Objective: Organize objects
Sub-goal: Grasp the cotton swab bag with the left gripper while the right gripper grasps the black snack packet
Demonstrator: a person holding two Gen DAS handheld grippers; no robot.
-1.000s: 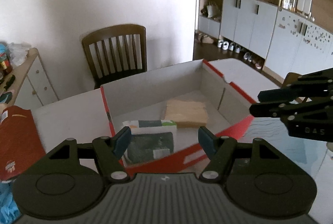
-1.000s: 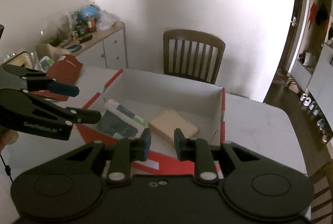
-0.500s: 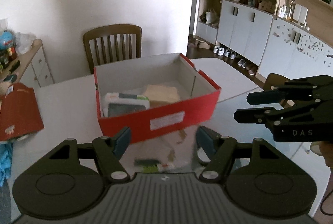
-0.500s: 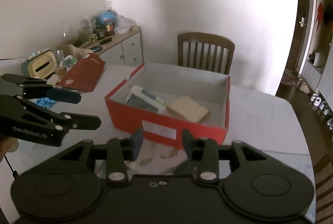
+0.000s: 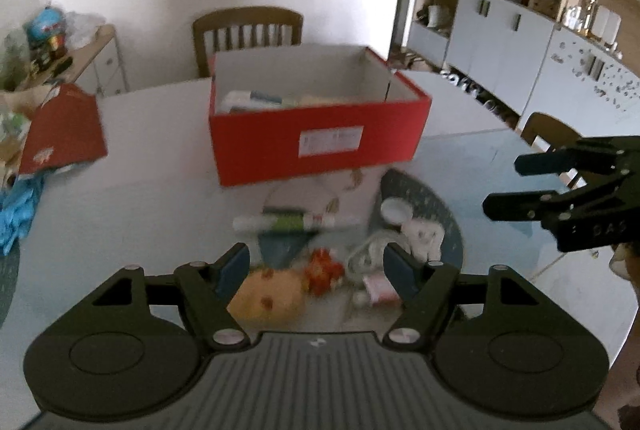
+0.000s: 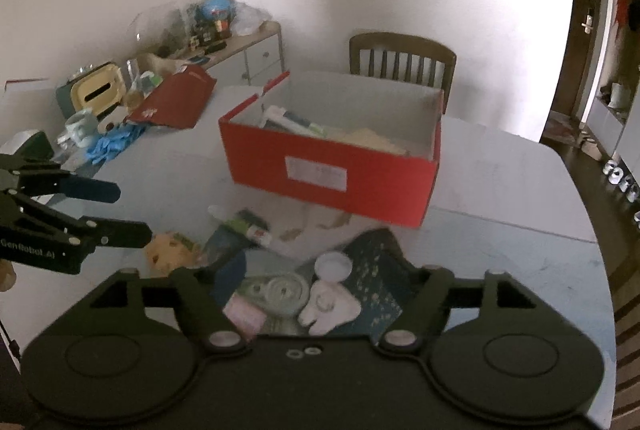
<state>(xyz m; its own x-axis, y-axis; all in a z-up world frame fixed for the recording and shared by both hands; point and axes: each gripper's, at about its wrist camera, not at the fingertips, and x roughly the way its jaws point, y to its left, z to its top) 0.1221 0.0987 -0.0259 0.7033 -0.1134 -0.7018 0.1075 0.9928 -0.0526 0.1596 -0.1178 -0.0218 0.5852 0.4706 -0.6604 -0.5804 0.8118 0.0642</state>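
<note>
A red cardboard box stands open on the white table, with a packet and a tan block inside. In front of it lie loose items: a white-green tube, a yellow soft toy, an orange piece, a white lid, a white plush and a pink item. My left gripper hovers over the yellow toy, jaws opening, holding nothing. My right gripper hangs over the plush and lid, jaws opening, empty.
A dark placemat lies under some items. A red pouch and blue gloves sit at the table's left. A wooden chair stands behind the box, another chair at the right. A cluttered sideboard lines the wall.
Both grippers have drawn back from over the box toward the table's near side, so the loose items come into view. The right gripper's jaws went from nearly shut to wide apart.
</note>
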